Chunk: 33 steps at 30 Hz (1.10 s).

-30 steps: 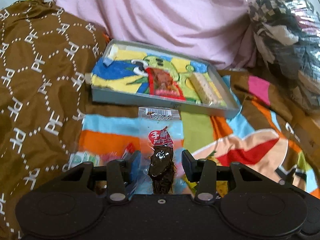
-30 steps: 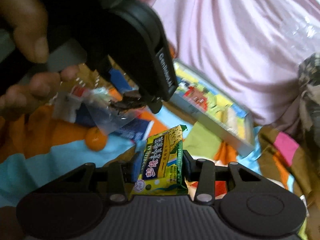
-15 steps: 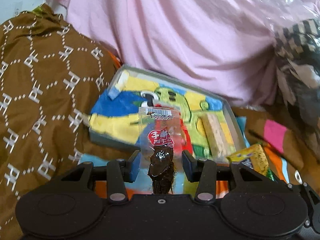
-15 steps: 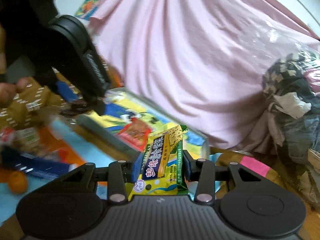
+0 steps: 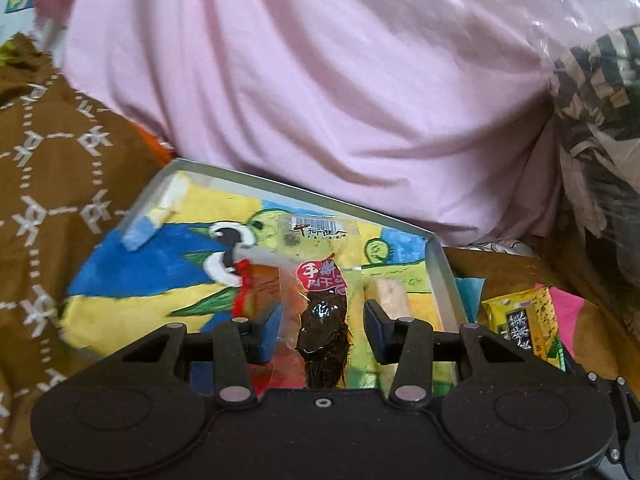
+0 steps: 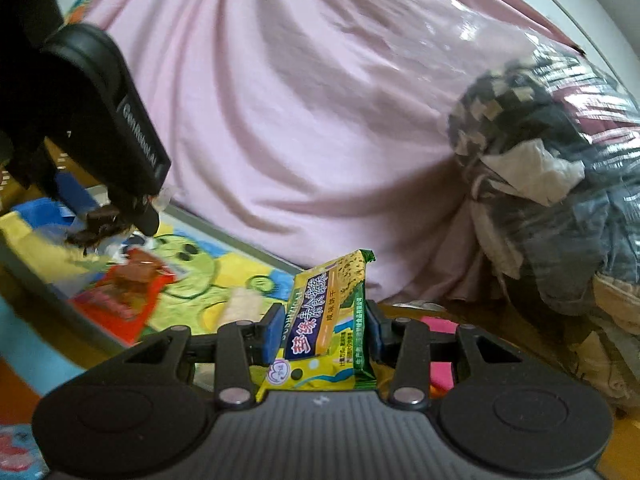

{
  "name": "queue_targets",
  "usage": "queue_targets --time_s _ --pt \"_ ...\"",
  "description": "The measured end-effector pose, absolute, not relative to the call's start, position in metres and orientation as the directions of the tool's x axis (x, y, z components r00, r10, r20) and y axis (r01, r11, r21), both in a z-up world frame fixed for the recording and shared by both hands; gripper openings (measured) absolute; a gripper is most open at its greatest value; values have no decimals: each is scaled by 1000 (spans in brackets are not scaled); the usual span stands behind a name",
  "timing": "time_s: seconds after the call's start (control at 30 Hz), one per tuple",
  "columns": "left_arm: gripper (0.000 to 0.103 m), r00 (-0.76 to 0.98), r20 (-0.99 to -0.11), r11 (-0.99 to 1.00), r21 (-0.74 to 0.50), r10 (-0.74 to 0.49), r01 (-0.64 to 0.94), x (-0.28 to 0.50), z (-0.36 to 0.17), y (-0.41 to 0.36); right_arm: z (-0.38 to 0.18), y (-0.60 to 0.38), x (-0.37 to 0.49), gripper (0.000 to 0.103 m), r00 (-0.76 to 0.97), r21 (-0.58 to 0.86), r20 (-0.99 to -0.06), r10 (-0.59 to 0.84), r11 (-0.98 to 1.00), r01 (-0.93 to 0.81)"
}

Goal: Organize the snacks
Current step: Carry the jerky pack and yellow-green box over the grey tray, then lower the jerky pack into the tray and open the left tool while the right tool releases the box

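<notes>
The left gripper [image 5: 320, 316] is clamped on a clear packet of dark dried meat [image 5: 322, 312], which stands upright between its two fingers, with the barcode end at the top. This packet hangs over a shallow grey tray [image 5: 444, 268] whose bottom has a colourful cartoon picture in yellow, blue and green. In the tray lie a red snack packet [image 6: 120, 292], a pale wrapped bar [image 5: 390, 300] near the right wall, and a small white and blue piece [image 5: 154, 220] in the far left corner. The right gripper [image 6: 322, 332] is closed on a yellow and green biscuit packet [image 6: 324, 328] and holds it upright; it is just beside the right edge of the tray, not over it. Behind the tray there is a big pink cloth [image 5: 320, 80]. On the left lies a brown patterned fabric [image 5: 48, 184], and on the right a clear plastic bag with clothes [image 6: 560, 184]. The tray rests on a cloth of many colours [image 6: 36, 360].
</notes>
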<state>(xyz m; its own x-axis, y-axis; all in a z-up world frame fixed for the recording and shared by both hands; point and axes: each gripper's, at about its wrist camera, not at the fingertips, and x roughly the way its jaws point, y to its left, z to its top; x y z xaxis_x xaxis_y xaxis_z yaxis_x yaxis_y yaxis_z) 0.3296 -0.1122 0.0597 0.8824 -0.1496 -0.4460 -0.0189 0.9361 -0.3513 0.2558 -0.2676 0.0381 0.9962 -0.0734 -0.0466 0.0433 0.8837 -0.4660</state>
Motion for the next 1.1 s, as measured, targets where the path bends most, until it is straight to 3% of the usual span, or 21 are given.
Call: queue_targets --time_s 0.4,0.93,1.03,1.1 --pt "46 870 -478 953 -301 -119 -35 384 31 -137 20 -279 308 45 990 -394 -104 -97 918 48" --pt "47 863 -493 963 -268 -113 -27 396 15 -143 4 -273 320 46 981 -379 -177 -81 925 8" --pt "51 861 -495 962 -271 -117 -25 396 16 -143 5 -274 320 51 981 -369 -180 -70 929 -2" --pt "57 863 -492 960 -280 -119 -27 395 18 -142 4 -274 320 59 982 -372 -176 -74 928 3"
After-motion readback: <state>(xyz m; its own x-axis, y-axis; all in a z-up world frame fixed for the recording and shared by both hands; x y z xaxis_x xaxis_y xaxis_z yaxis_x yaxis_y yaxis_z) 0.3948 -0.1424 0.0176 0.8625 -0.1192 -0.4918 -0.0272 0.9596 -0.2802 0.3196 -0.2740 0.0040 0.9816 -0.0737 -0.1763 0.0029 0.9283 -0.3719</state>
